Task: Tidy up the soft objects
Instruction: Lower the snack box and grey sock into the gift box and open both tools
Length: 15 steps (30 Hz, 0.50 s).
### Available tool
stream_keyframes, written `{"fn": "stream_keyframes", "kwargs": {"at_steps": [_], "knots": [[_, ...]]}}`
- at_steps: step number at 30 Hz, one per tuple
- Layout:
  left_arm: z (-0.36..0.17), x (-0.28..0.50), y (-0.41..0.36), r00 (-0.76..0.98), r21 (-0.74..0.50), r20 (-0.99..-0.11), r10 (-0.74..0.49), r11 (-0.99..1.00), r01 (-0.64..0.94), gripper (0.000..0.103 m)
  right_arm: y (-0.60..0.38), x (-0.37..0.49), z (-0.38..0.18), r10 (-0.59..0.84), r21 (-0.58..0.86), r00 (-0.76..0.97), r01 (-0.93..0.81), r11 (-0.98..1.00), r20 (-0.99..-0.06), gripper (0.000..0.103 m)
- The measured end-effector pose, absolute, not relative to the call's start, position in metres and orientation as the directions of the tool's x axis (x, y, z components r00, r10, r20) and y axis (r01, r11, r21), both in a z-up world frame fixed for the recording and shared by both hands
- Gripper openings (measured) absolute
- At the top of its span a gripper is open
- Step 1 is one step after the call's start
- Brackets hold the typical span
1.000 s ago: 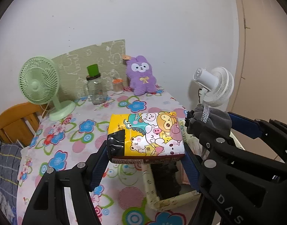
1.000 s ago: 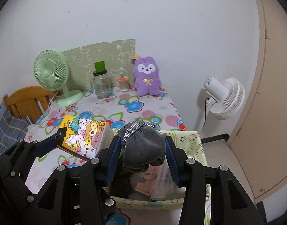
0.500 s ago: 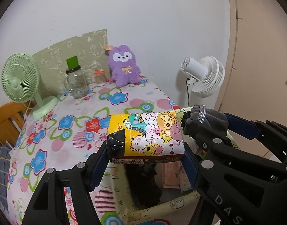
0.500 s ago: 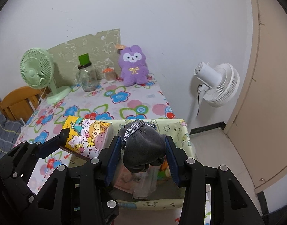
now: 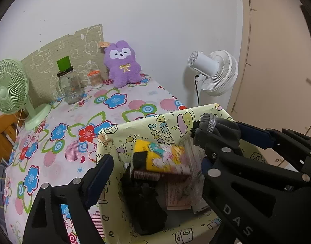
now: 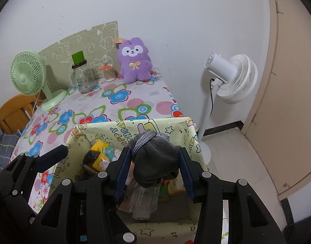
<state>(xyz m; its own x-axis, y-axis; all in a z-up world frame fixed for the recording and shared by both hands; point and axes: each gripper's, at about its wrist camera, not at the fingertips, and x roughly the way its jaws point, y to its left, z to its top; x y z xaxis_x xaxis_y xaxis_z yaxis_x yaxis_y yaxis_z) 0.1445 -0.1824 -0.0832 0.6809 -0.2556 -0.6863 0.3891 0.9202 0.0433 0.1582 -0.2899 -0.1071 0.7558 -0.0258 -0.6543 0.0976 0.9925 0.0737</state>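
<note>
A yellow cartoon-printed tissue pack (image 5: 163, 158) is blurred and tilted inside the pale yellow-green cartoon box (image 5: 147, 126), between the fingers of my left gripper (image 5: 155, 160). The jaws are opening and the pads stand clear of the pack. The right wrist view shows the same pack (image 6: 102, 152) low in the box (image 6: 106, 130). My right gripper (image 6: 153, 152) is shut on a grey fleece glove (image 6: 155, 162) with a striped cuff, held above the box's right half. The glove (image 5: 216, 130) also appears at the right of the left wrist view. Dark cloth and packets lie on the box floor.
The box stands against the near end of a table with a flowered cloth (image 5: 78, 126). At the table's far end are a purple plush (image 5: 122, 63), a glass jar (image 5: 69, 85) and a green desk fan (image 5: 9, 89). A white pedestal fan (image 6: 232, 77) and a beige door are at the right.
My left jaws have spread and the tissue pack has dropped from between them into the box. Both grippers have come forward and lower over the box. The glove stays gripped.
</note>
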Motion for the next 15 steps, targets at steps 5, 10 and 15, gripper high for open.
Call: {"fn": "stream_keyframes", "kwargs": {"at_steps": [5,10,15], "knots": [[-0.085,0.148,-0.182,0.673,0.045,-0.697,-0.247,0.922,0.385,0.092,-0.289,0.165,-0.112,-0.007,0.091,0.745,0.091,0.992,-0.667,0.052],[-0.084,0.147,-0.179,0.675,0.046,-0.697,-0.241,0.925,0.378,0.092,-0.286,0.166,-0.112,0.011,0.102,0.743,0.077,0.992,-0.669,0.055],[-0.08,0.144,-0.172,0.677,0.043,-0.699,-0.23,0.932,0.361,0.094,-0.281,0.16,-0.108,0.02,0.108,0.756,0.067,0.992,-0.654,0.066]]}}
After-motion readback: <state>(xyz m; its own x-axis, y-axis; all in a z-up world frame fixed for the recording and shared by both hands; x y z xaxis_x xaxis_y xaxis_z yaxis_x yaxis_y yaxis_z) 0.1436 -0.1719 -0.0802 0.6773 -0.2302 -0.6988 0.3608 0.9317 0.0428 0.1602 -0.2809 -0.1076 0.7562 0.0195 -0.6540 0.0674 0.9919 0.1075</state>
